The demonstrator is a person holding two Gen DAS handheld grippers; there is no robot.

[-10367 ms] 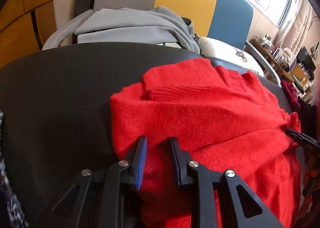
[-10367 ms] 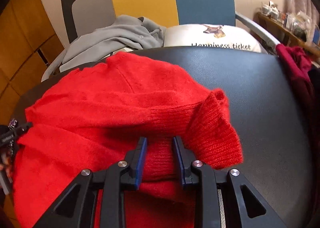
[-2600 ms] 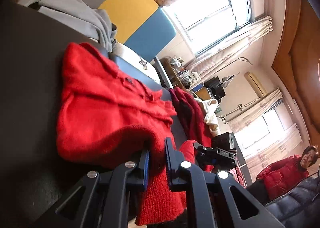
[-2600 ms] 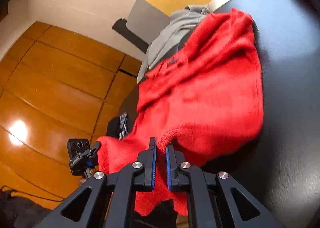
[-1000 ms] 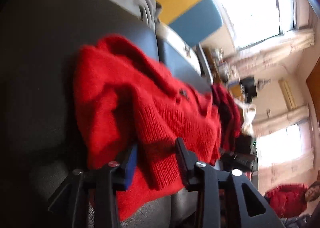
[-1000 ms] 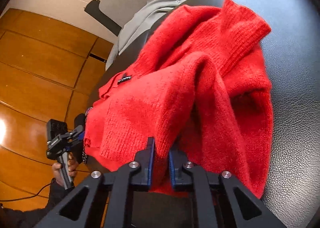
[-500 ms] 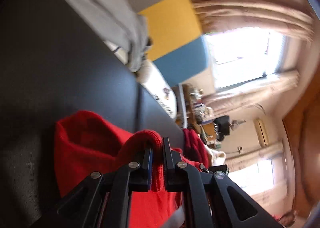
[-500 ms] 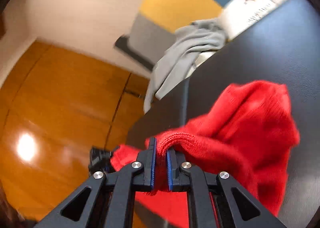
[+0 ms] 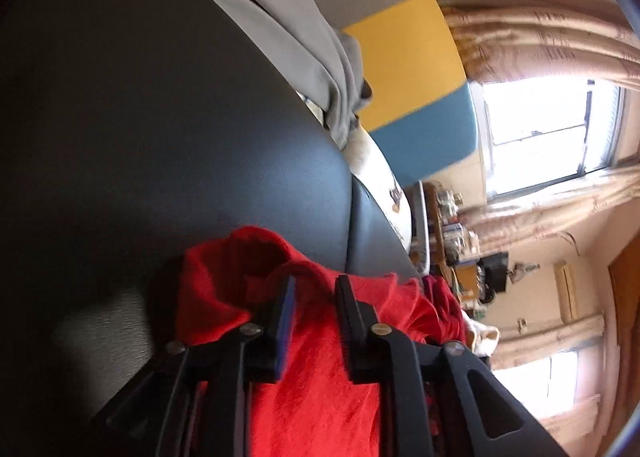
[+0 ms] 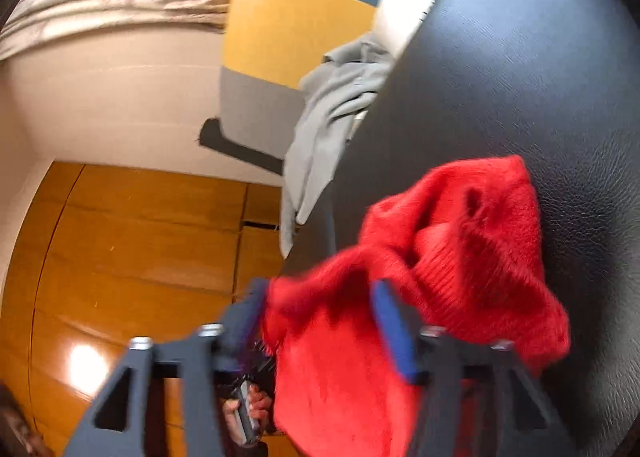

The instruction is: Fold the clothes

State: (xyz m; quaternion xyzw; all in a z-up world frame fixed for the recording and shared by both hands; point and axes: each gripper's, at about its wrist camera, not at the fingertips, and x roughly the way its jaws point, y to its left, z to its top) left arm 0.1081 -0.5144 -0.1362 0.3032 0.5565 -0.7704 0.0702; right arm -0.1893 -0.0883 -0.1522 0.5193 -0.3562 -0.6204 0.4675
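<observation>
- Your red sweater (image 9: 320, 397) lies bunched on the dark worktop (image 9: 160, 137), and a raised fold of it sits right between the two arms of your left tool (image 9: 314, 285).
- Left tool: the jaws are opening. There's a modest gap, and the blue pad (image 9: 286, 321) stands clear of the knit on its inner side. Cloth is between the jaws, but it isn't pinched.
- From your right wrist view, the same red sweater (image 10: 440, 257) is heaped against the dark worktop (image 10: 540, 77), one rumpled lump standing up just past the fingertips, the rest hanging down toward the camera.
- Right tool (image 10: 320, 289): the jaws are opening and already stand wide. The red knit fills the space between them, brushing the left arm, but the blue pad (image 10: 394, 333) is not pressing on it. The picture is blurred here.
- Beyond the sweater, a grey garment (image 10: 320, 129) is draped on the seat behind the worktop, under a yellow and blue backrest (image 10: 288, 25).
- Low in the right wrist view, a hand (image 10: 256, 405) grips a small device below the sweater's hanging edge.
- In the left wrist view, a bright window (image 9: 540, 129) with curtains sits at the right.
</observation>
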